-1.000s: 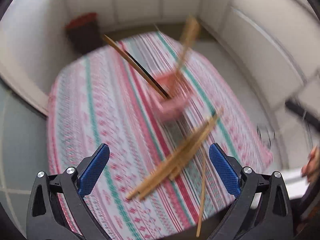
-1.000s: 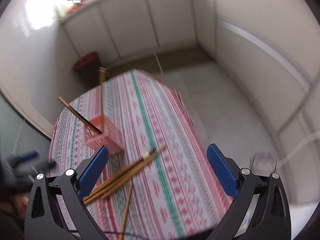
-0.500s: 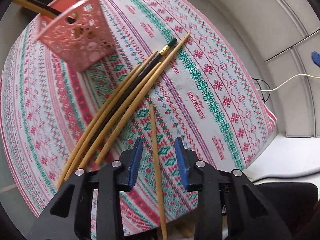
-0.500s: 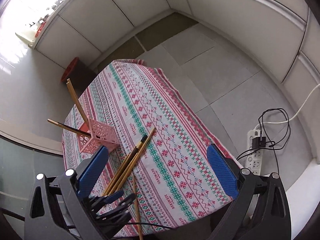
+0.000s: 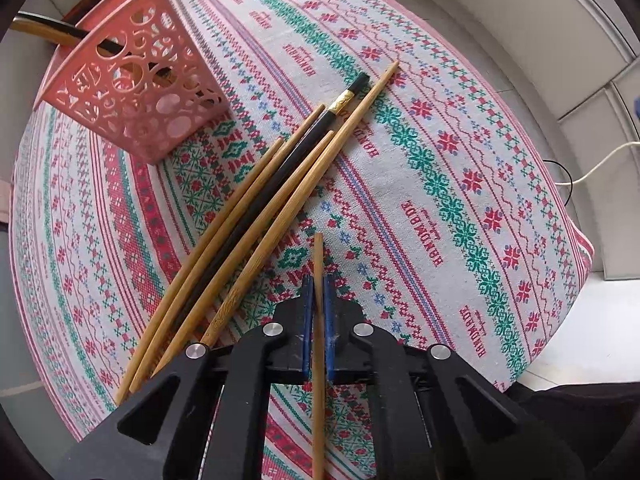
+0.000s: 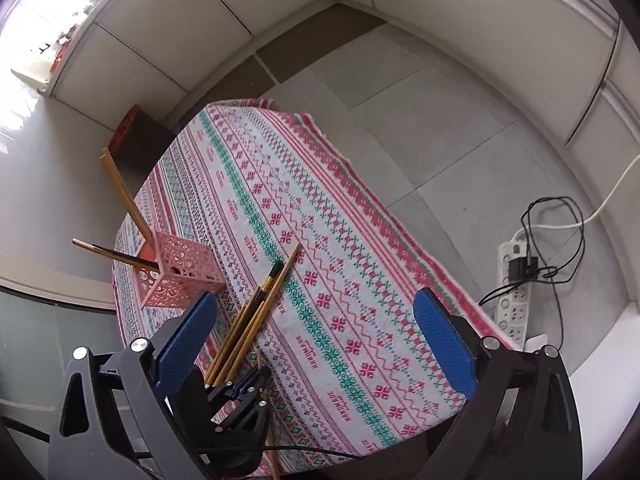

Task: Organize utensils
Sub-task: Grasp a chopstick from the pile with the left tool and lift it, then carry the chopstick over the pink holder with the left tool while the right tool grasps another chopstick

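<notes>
**Inspector:** Holder first. Pink plastic basket (image 5: 132, 80) with openwork walls stands on the far left part of the bench (image 5: 460, 168), which carries a woven cloth patterned in red and green. Several chopsticks already lean in it.

**Assistant:** And the loose stock?

**Inspector:** Bundle of chopsticks (image 5: 256, 220), mostly round pale bamboo with one black lacquered stick, lies fanned on the cloth between basket and left tool (image 5: 318, 292), tips pointing away to the right.

**Assistant:** Left tool state?

**Inspector:** Blue pads pressed onto a single bamboo chopstick (image 5: 318, 264). Its long axis runs straight along the fingers, tip ahead, butt trailing back under the tool body. Basket lies ahead and to the left of it; left hand is plainly the nearer one.

**Assistant:** Right side?

**Inspector:** Right tool (image 6: 316, 336) hangs above the bench with pads spread wide, holding nothing. In my judgement, the coming move depends on tilting the stick upright before dropping it in.
</notes>
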Action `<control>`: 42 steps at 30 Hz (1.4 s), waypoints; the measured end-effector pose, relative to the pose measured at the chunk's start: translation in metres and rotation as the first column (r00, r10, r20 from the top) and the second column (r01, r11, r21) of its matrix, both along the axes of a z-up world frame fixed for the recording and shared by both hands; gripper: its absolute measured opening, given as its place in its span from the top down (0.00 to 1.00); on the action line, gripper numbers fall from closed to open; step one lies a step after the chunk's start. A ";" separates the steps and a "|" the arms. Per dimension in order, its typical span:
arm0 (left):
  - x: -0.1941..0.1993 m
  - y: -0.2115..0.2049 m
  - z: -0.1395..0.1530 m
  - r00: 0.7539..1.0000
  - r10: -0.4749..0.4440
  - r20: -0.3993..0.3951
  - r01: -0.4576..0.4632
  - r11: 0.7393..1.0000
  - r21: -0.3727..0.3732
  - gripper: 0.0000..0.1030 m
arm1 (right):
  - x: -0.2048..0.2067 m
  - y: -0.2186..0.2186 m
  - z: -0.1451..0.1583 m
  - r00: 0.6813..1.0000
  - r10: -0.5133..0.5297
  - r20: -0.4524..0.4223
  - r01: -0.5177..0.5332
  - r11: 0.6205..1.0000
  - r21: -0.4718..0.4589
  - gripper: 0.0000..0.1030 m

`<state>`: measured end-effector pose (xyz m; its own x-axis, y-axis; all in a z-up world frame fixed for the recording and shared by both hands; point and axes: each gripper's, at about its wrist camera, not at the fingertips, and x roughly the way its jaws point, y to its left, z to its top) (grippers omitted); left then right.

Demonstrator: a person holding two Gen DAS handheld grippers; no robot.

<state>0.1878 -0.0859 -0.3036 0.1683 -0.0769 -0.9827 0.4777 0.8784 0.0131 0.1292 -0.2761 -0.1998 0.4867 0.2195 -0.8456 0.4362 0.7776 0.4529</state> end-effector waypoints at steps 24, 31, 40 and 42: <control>-0.042 0.131 0.229 0.915 0.187 0.358 -0.035 0.920 -0.391 0.96 | 0.088 0.059 -0.094 0.977 -0.062 -0.203 0.044 0.995 -0.089 0.60; -0.042 0.145 0.235 0.906 0.215 0.363 -0.051 0.910 -0.411 0.96 | 0.098 0.063 -0.102 0.973 -0.070 -0.219 0.045 0.992 -0.120 0.61; -0.042 0.156 0.241 0.890 0.247 0.383 -0.078 0.910 -0.408 0.95 | 0.110 0.093 -0.099 0.985 -0.058 -0.163 0.002 0.945 -0.326 0.78; -0.041 0.160 0.242 0.884 0.262 0.388 -0.090 0.908 -0.410 0.95 | 0.109 0.092 -0.098 0.990 -0.055 -0.131 0.012 0.950 -0.313 0.89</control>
<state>0.1465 0.0742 -0.0614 0.6072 -0.3470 -0.7148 0.3371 0.9271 -0.1637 0.2377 -0.1840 -0.2980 0.3641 -0.0787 -0.9280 0.5052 0.8538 0.1258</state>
